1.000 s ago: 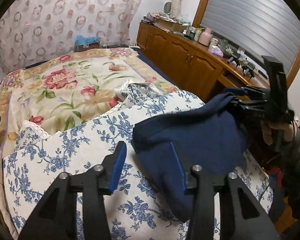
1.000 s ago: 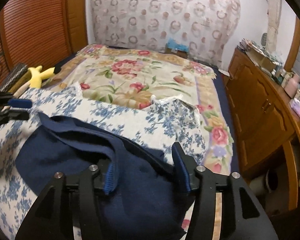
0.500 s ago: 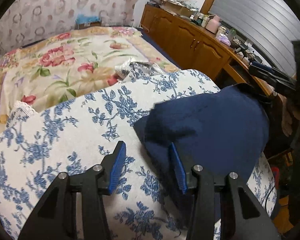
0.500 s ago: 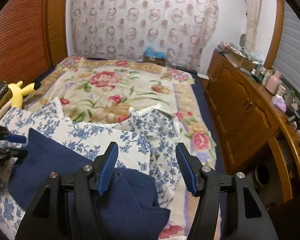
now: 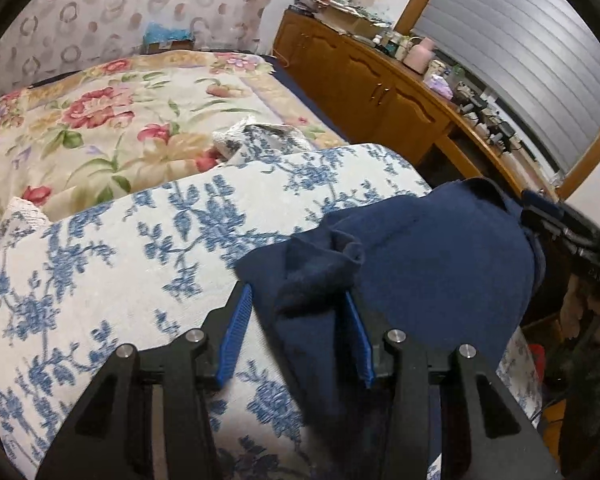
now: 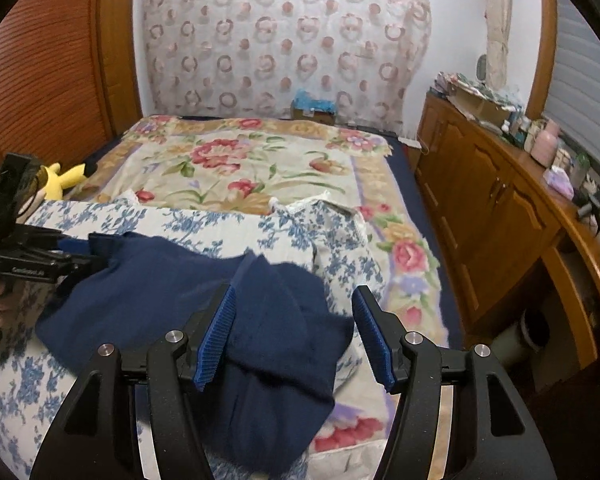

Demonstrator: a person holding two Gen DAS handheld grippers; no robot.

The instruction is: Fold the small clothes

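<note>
A dark navy garment [image 5: 440,264] lies on a blue-flowered white cushion [image 5: 112,272] at the near end of the bed. My left gripper [image 5: 296,332] stands open, with a bunched corner of the garment between its blue pads. My right gripper [image 6: 294,332] stands open, with the garment's other end [image 6: 276,340] lying between and under its fingers. Each gripper shows in the other's view, the right one [image 5: 556,220] at the garment's far edge and the left one [image 6: 60,260] at its left edge.
The bed carries a floral cover [image 6: 236,164]. A second blue-flowered cushion [image 6: 332,232] lies beyond the garment. A wooden sideboard [image 6: 496,208] with clutter runs along the right. A yellow plush toy [image 6: 64,178] sits at the bed's left edge.
Both grippers have closed in on the garment. The garment has been drawn flatter over the cushion, and a bunched corner now sits between my left pads.
</note>
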